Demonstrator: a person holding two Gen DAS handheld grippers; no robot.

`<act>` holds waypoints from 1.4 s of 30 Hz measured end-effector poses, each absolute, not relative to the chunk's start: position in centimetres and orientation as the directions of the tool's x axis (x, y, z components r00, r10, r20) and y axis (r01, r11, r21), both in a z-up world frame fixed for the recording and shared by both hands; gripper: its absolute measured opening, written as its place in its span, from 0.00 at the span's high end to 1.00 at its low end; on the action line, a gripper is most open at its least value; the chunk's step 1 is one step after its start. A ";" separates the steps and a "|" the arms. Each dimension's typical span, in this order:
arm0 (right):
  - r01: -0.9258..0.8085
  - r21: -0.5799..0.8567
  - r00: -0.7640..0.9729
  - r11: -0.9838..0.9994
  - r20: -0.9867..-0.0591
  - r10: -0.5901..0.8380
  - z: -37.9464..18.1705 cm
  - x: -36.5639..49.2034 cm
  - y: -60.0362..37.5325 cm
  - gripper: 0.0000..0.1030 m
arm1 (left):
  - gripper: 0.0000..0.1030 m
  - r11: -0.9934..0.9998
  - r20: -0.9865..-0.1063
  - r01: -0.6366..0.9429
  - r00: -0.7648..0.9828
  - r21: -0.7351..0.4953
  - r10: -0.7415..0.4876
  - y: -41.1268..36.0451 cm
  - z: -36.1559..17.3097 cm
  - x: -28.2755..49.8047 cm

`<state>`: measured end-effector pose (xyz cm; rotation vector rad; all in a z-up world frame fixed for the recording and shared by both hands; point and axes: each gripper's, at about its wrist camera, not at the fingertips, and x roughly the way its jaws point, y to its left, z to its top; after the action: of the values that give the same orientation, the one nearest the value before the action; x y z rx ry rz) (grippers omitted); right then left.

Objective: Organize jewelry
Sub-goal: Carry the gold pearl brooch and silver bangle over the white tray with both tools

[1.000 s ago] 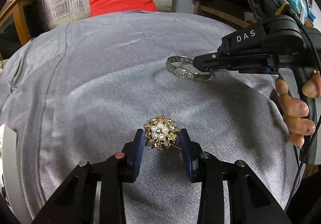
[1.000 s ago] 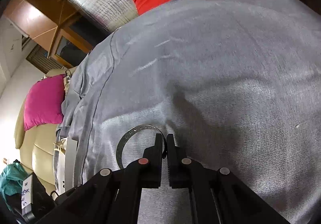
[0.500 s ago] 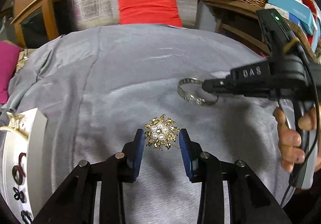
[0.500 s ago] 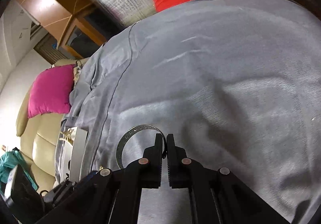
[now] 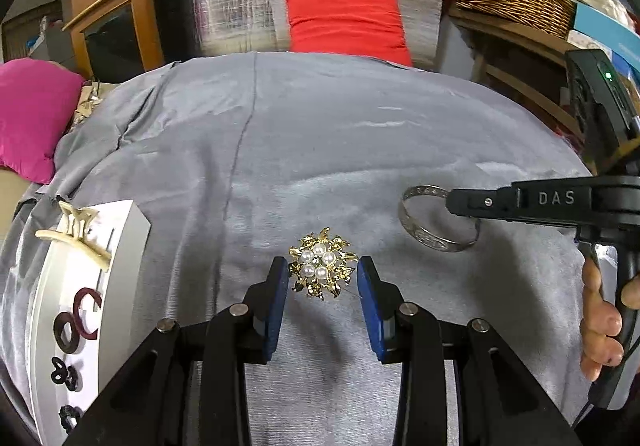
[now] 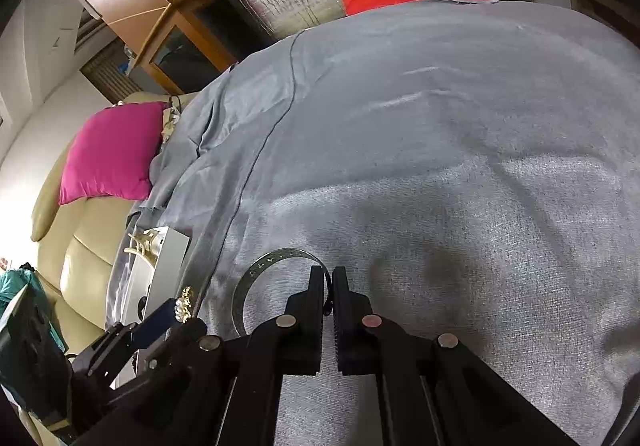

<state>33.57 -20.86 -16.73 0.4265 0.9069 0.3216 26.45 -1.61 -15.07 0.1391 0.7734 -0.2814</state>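
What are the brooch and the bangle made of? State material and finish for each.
Brooch: apparently gold-toned metal, shiny leaf shapes, with five glossy white pearl-like beads; real or imitation is unclear. Bangle: seemingly silver-toned metal, a thin reflective band with embossed patterning.

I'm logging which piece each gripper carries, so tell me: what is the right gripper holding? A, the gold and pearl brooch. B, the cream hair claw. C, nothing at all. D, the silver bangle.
D: the right gripper has its jaws shut on the rim of the silver bangle, while the gold and pearl brooch sits between the left gripper's blue pads.
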 end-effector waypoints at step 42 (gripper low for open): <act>-0.183 0.482 0.599 0.857 -0.636 0.486 -13.6 28.5 -16.5 0.95 | 0.64 0.984 -0.653 0.152 0.755 0.096 -0.053 2.2 -13.2 21.6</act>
<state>28.46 -16.53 -13.61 0.3911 0.8452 0.3995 21.65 2.24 -13.17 0.1464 0.7066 -0.1118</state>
